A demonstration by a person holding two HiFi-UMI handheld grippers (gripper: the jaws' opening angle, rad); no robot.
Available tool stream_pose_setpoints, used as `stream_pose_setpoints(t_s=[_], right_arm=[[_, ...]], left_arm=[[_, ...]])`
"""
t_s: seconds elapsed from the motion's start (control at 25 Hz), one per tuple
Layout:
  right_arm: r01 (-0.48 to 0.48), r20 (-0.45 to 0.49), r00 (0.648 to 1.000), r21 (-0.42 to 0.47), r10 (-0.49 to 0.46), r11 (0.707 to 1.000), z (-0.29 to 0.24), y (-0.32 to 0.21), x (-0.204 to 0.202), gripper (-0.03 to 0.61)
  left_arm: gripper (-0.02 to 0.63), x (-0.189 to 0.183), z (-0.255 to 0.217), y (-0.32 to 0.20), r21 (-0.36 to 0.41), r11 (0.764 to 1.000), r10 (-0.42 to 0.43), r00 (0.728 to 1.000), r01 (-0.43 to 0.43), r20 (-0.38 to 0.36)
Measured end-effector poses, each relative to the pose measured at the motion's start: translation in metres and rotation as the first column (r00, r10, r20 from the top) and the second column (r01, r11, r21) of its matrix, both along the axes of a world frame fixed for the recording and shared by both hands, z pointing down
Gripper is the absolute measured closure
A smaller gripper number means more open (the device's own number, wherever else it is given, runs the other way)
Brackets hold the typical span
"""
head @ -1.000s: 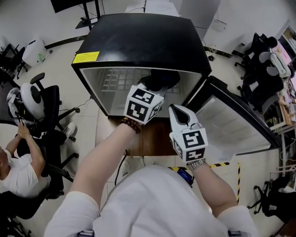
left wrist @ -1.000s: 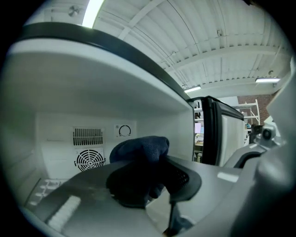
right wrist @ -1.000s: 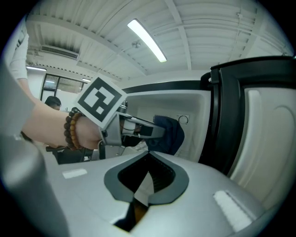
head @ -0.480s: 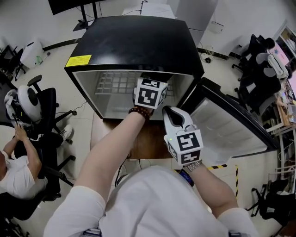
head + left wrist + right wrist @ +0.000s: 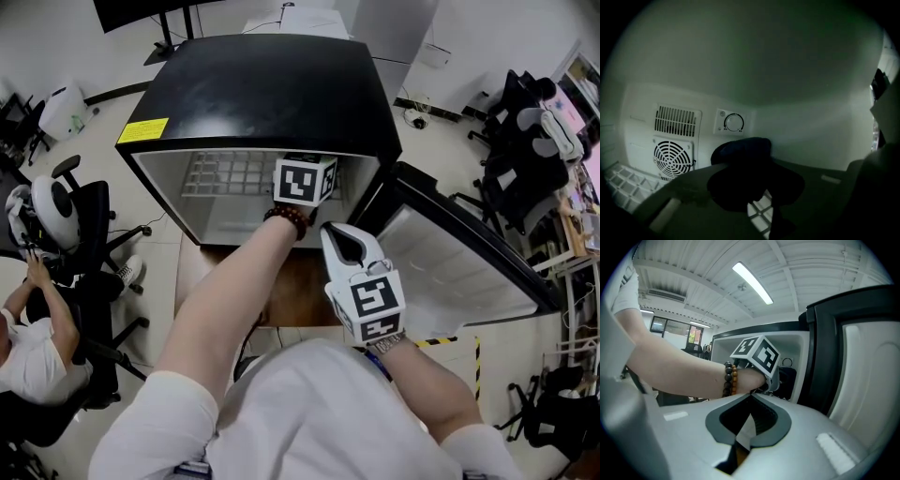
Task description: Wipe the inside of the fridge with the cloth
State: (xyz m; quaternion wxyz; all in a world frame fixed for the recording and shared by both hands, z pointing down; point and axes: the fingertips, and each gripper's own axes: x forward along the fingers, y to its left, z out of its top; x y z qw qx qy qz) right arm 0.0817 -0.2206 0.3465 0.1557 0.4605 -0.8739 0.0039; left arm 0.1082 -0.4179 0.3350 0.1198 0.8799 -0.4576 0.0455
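Shows one compact, boxy fridge (image 5: 262,84) with a glossy black top and a smooth pale lining, standing on a brown wooden counter (image 5: 300,291). Has its door (image 5: 469,272) swung wide open at the right of the head view, a black frame around a pale inner panel. Bears one yellow rectangular label (image 5: 142,129) at the top's front left corner.

Inside, on the back wall at the left of the left gripper view: one slatted vent (image 5: 677,120), one round fan grille (image 5: 672,157) just below it, and one round dial (image 5: 734,123) on a square plate beside the vent. Below, one white wire shelf (image 5: 622,183) of square mesh.

Left claw (image 5: 749,174) inside the cavity, clenched on one dark cloth (image 5: 740,149). Cloth soft and crumpled into a rounded lump, bluish at its upper fold, pinched at the tips of the two matte grey jaws, low in the centre of that view, over the shelf and below the dial. Cannot tell whether it touches the wall.

Right claw (image 5: 749,416) outside the fridge, at lower centre of the head view, smooth pale plastic, jaws pressed together on nothing, well apart from the cloth.

One bracelet (image 5: 730,379) of round dark and amber beads on the left wrist.
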Motion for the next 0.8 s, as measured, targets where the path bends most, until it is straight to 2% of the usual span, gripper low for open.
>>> stream_pose_setpoints(t_s=[0.56,0.8], right_arm=[[0.037,0.001,0.999,-0.003,-0.037,0.999,0.004,0.015,-0.002,0.577],[0.041,0.001,0.999,-0.006,-0.041,0.999,0.007,0.027,-0.001,0.577]], left_arm=[[0.538,0.024,0.001,0.029,0.016,0.985,0.172,0.984,-0.172,-0.035],[0.538,0.023,0.001,0.048,0.023,0.979,0.202,0.979,-0.202,-0.029]])
